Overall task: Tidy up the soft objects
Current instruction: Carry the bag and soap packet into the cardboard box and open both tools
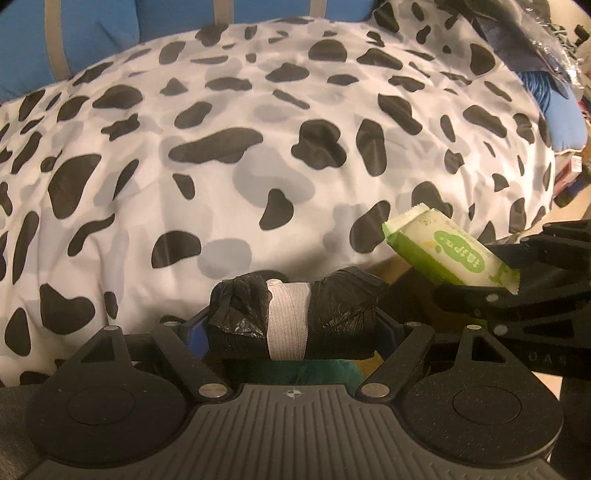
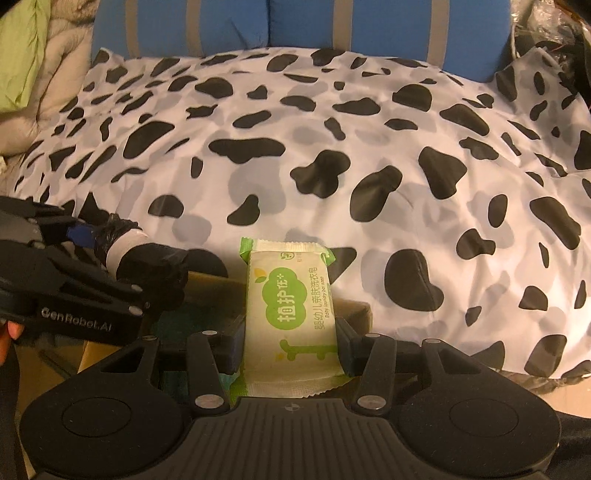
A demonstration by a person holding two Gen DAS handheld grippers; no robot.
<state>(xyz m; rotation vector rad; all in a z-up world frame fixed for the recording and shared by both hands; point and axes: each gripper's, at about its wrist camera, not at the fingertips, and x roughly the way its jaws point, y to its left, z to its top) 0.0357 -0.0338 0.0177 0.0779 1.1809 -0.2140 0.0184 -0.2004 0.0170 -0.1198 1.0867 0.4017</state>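
- The left gripper (image 1: 293, 325) has its jaws closed on a roll (image 1: 295, 317) of black plastic bags, which lies crosswise between them; a white band (image 1: 288, 319) wraps the roll's middle.
- In the right wrist view the same roll (image 2: 144, 258) sticks out of the left gripper (image 2: 92, 254), just left of the soap pack.
- The right gripper (image 2: 290, 343) has its jaws clamped on the sides of a green-and-cream soap pack (image 2: 290, 314), held lengthwise with the printed face up and its far end pointing toward the pillow.
- In the left wrist view that pack (image 1: 450, 251) is tilted, raised at its far end, and sits in the right gripper (image 1: 491, 280), just right of the roll.
- Both grippers are held side by side, near each other, at the near edge of a large cow-print pillow (image 1: 258, 147), which fills most of both views (image 2: 332, 166).
- Behind the pillow stands a blue cushion (image 2: 303, 26) with grey stripes; the left wrist view shows it too (image 1: 92, 33).
- Below the pack and the roll, a cardboard edge (image 2: 354, 310) shows, with something green (image 1: 325, 371) under the roll; what it is cannot be told.
- Left of the pillow in the right wrist view lies light green cloth (image 2: 22, 51) on pale bedding (image 2: 62, 62).
- Right of the pillow in the left wrist view lie dark, crinkled plastic (image 1: 546, 40) and blue fabric (image 1: 565, 118).
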